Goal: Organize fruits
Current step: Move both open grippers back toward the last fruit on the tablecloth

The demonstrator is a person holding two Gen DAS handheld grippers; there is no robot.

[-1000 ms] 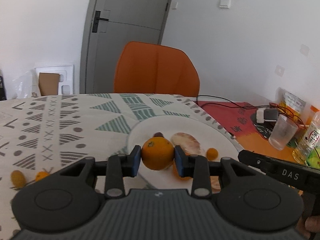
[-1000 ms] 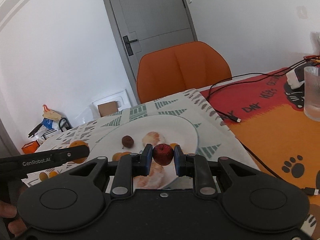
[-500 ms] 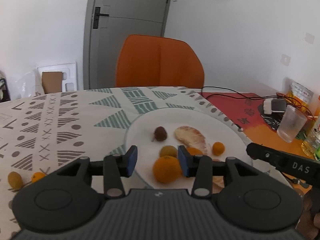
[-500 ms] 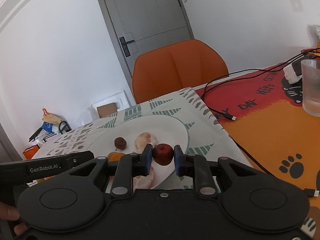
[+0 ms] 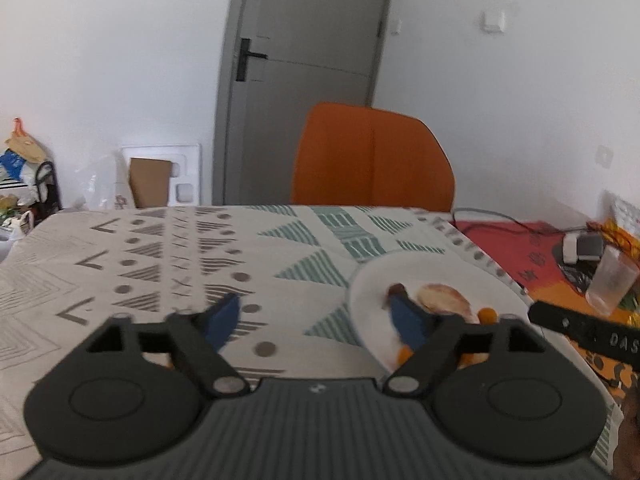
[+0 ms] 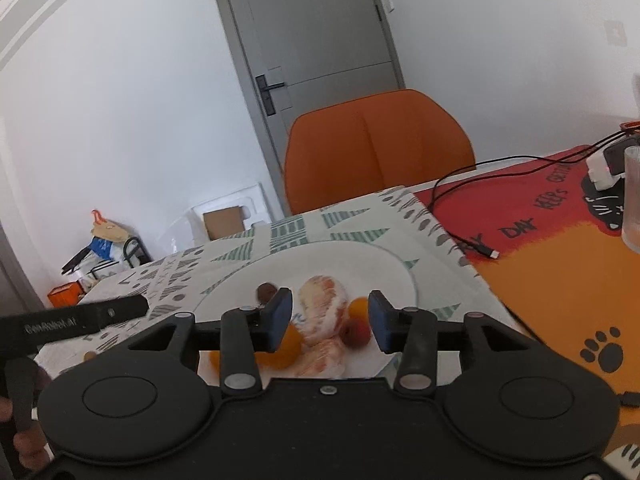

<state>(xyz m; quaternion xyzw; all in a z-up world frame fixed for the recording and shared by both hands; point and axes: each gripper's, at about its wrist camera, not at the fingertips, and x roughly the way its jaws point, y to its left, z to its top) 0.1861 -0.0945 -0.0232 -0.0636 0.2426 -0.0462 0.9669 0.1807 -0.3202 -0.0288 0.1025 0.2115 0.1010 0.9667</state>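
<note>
Both grippers are opening empty, the left gripper (image 5: 312, 322) wide over the tablecloth, the right gripper (image 6: 330, 322) above the small red fruit (image 6: 356, 333) lying free on the white plate (image 6: 400, 276), where fruit is gathered.

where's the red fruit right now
Right wrist view: the red fruit lies on the plate, right of the peeled orange, just below a small orange fruit.

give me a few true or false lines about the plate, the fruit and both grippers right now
1. The red fruit lies on the white plate, no longer pinched. True; the right gripper jaws are opening.
2. The left gripper holds an orange. False: its jaws are opening with nothing between them.
3. A peeled citrus sits on the plate. True.
4. The chair is blue. False: it is orange.
</note>
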